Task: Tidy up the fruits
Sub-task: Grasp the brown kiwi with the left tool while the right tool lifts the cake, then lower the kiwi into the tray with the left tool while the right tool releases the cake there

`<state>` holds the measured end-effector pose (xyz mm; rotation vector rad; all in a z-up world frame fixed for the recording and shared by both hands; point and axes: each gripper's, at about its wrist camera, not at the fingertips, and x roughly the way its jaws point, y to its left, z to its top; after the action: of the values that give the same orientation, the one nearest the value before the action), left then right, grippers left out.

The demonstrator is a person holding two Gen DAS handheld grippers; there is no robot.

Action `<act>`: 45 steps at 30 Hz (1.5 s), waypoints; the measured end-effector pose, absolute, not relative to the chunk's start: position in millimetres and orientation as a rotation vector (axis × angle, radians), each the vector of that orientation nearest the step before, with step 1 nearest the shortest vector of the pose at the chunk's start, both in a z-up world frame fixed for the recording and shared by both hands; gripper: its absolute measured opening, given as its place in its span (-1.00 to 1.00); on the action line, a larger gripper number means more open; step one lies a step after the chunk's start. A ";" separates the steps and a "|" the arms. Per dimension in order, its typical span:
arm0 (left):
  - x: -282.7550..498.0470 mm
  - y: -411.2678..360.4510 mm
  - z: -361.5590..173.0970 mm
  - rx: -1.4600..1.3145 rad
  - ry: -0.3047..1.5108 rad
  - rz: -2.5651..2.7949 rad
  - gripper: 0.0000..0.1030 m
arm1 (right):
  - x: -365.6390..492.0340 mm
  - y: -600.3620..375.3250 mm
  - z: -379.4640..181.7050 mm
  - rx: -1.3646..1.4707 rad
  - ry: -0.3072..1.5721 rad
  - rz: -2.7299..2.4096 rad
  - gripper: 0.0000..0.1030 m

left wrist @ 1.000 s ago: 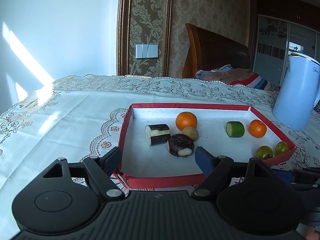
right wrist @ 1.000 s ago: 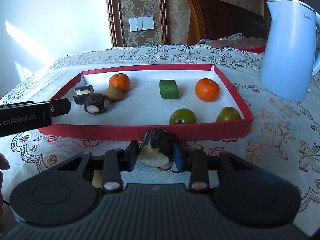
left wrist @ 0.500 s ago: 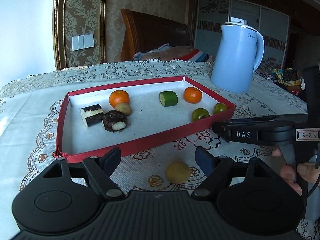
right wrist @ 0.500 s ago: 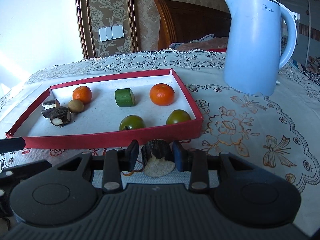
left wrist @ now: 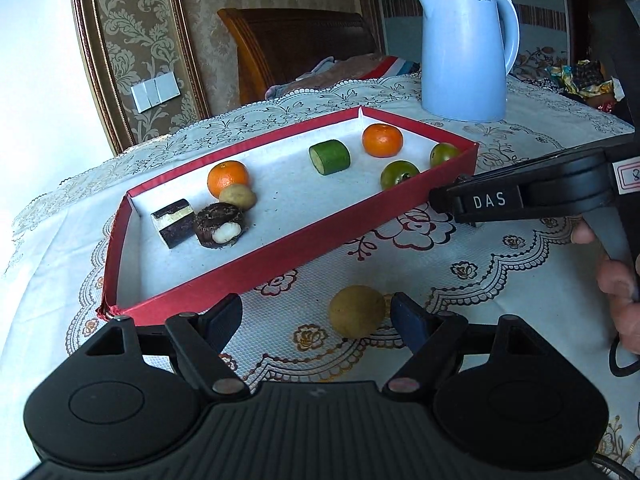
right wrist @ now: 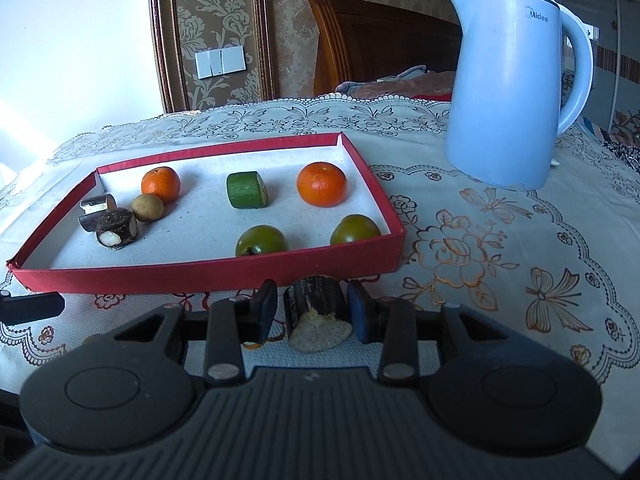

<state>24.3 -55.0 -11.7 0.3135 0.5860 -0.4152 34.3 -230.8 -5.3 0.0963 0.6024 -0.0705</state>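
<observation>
The left claw (left wrist: 316, 316) gapes wide around a longan (left wrist: 356, 311) on the bench's near edge, while the right claw (right wrist: 312, 310) loosely brackets a dark cut chunk (right wrist: 318, 314).

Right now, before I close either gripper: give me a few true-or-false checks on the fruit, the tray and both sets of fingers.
1. Two oranges lie in the red tray. True: one orange at the left, another orange at the right.
2. The left gripper is shut on the round tan fruit. False: its fingers are spread wide and the fruit lies on the tablecloth between them.
3. The dark cut piece sits between the right gripper fingers. True.
4. The blue kettle stands inside the tray. False: it stands on the tablecloth beyond the tray.
5. The green cut piece lies outside the tray. False: it lies inside.
</observation>
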 end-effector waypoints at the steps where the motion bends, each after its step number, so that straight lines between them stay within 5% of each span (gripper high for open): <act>1: 24.3 -55.0 -11.6 0.314 0.585 -0.414 0.58 | 34.4 -230.8 -5.4 0.096 0.603 -0.071 -0.29; 3: 24.1 -55.5 -11.6 0.313 0.586 -0.418 0.56 | 34.4 -231.0 -5.5 0.094 0.603 -0.071 -0.29; 7: 22.2 -55.9 -11.7 0.316 0.583 -0.446 0.13 | 34.8 -231.5 -6.0 0.096 0.608 -0.071 -0.29; 17: 18.7 -59.0 -12.3 0.337 0.573 -0.476 -0.34 | 36.8 -231.4 -7.6 0.095 0.620 -0.071 -0.29; 45: 25.2 -37.5 2.5 0.205 0.520 -0.389 -0.45 | 26.4 -225.5 -1.4 0.081 0.573 -0.036 -0.40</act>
<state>25.2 -37.5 2.5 0.2053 0.5198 -0.3891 26.4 -225.5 -1.4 0.0805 0.5734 -0.0362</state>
